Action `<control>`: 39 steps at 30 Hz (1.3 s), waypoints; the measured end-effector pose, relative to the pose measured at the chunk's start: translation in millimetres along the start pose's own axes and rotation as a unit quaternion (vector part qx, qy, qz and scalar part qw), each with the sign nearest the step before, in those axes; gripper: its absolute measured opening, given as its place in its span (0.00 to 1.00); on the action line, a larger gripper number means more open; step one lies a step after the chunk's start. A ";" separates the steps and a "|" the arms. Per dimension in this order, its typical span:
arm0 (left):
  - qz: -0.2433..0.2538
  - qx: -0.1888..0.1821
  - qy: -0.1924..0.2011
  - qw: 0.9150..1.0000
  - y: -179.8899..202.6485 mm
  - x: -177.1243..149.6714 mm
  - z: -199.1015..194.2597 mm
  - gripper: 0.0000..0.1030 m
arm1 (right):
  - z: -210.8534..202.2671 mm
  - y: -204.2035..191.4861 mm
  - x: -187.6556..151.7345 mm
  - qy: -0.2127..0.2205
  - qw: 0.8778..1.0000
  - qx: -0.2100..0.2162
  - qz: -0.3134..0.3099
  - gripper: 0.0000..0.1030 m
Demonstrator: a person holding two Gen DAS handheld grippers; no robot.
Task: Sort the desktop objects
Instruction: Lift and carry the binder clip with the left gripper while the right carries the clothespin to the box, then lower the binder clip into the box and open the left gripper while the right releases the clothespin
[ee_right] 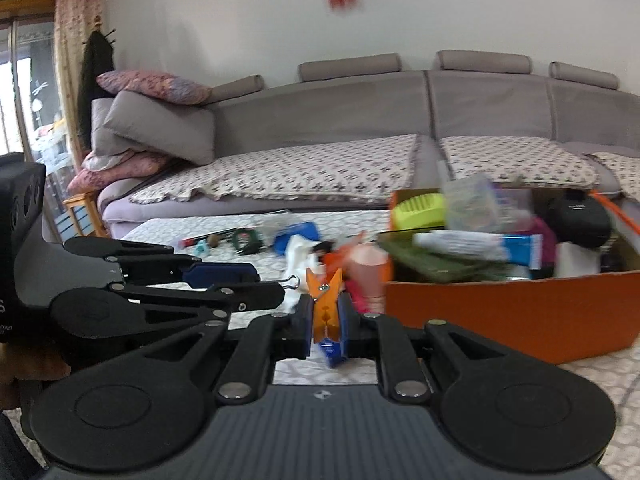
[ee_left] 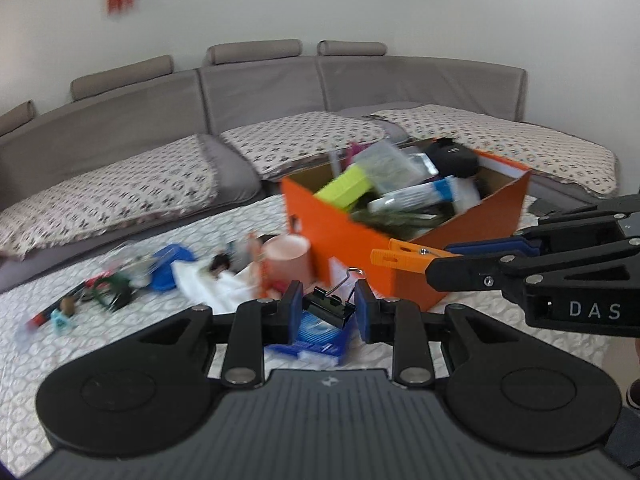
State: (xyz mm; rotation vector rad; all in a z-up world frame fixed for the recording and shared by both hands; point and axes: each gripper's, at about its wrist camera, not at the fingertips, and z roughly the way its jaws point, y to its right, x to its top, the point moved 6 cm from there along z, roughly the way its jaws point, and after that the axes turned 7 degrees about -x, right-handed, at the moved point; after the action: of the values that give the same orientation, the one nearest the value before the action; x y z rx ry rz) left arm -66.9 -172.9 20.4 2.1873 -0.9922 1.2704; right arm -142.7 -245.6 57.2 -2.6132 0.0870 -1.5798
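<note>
Left gripper (ee_left: pixel 327 312) pinches black binder clip (ee_left: pixel 330 307), right gripper (ee_right: pixel 326 322) pinches orange clothespin (ee_right: pixel 326 300); either shallow grip may slip short of the orange box's (ee_left: pixel 352 256) near edge

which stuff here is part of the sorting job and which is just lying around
Part of the job:
binder clip in the left gripper
orange clothespin in the right gripper
orange box
pink cup
blue packet

Just lying about:
sofa
pillows

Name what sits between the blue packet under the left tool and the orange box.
In the left wrist view, the pink cup stands between the blue packet and the orange box, beside the box.
</note>
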 end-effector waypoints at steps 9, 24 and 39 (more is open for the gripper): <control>0.020 -0.028 0.015 0.999 41.3 26.3 13.1 0.27 | -19.9 49.1 1.2 0.019 0.999 -0.035 0.025 0.13; 0.014 -0.017 0.044 0.999 71.2 84.7 62.0 0.27 | -19.9 144.3 26.0 0.060 0.988 -0.131 0.060 0.13; -0.001 0.020 0.012 1.000 70.4 92.3 118.0 0.27 | 30.5 219.9 28.4 0.041 0.975 -0.199 0.089 0.13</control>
State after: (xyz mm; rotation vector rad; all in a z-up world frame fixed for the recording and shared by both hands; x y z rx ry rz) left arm -22.6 -330.8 42.8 2.1976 -0.9631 1.3240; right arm -103.4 -465.5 45.3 -2.7163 0.6930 -1.7571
